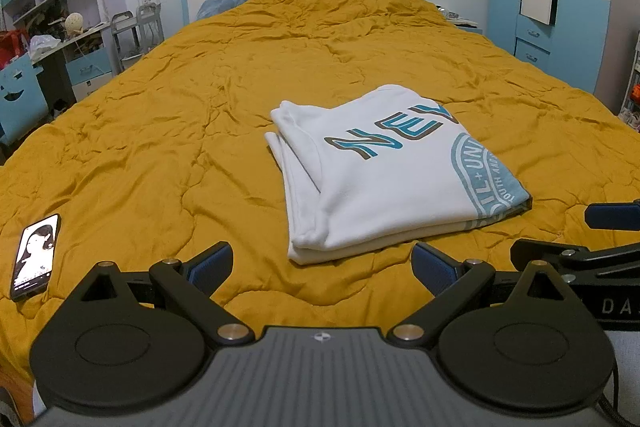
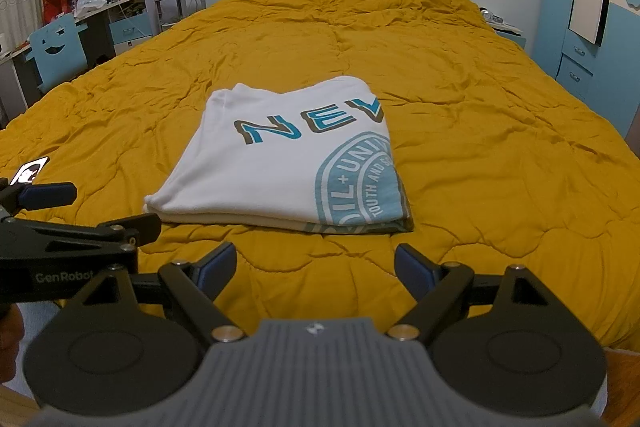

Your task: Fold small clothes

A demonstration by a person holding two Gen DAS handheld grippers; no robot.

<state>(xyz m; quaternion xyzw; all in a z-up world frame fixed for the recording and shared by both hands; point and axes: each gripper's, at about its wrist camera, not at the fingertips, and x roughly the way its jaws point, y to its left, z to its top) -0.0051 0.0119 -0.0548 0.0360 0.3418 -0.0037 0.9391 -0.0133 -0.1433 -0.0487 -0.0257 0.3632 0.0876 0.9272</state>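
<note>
The white T-shirt [image 1: 384, 179] lies folded on the mustard quilt [image 1: 160, 147]; both claws — left gripper [image 1: 322, 267], right gripper [image 2: 316, 267] — gape wide, empty, just short of its near edge. Any further fold should pinch all layers squarely.

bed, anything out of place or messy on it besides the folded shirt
One thing: a phone lies on the yellow quilt with its screen lit, left of the folded white shirt. The shirt's layers do not line up along its left edge. Both grippers, left and right, are open and empty.
</note>
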